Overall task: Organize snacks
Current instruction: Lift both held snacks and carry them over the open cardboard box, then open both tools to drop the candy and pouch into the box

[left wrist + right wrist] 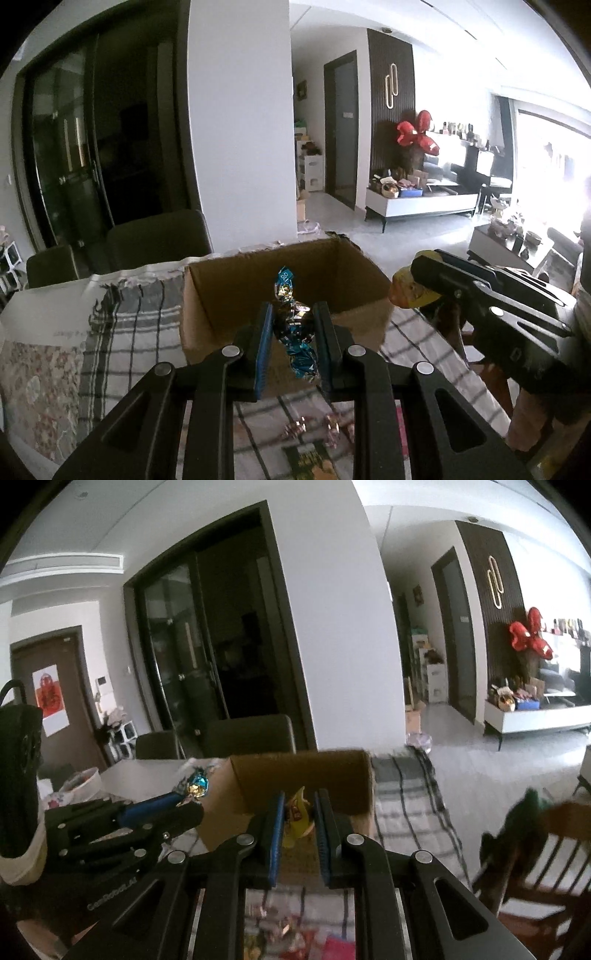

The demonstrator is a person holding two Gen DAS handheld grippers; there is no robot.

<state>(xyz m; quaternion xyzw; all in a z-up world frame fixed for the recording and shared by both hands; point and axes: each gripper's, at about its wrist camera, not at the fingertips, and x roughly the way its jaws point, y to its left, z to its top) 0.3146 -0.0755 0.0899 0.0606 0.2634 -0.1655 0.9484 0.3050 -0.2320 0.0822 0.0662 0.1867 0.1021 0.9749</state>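
Observation:
My left gripper (291,314) is shut on a blue and gold foil-wrapped candy (293,325), held in the air in front of an open cardboard box (229,291). My right gripper (300,805) is shut on a yellow snack packet (297,818), just before the same cardboard box (303,775). In the left wrist view the right gripper (406,291) comes in from the right with the yellow packet (410,291) at its tip, beside the box's right wall. The left gripper (192,794) with its foil candy (195,786) shows at the left in the right wrist view.
The box stands on a table under a grey checked cloth (140,314). Several small wrapped snacks (314,430) and a green packet (310,461) lie on the cloth below the grippers. Dark chairs (159,236) stand behind the table, a wooden chair (535,849) at the right.

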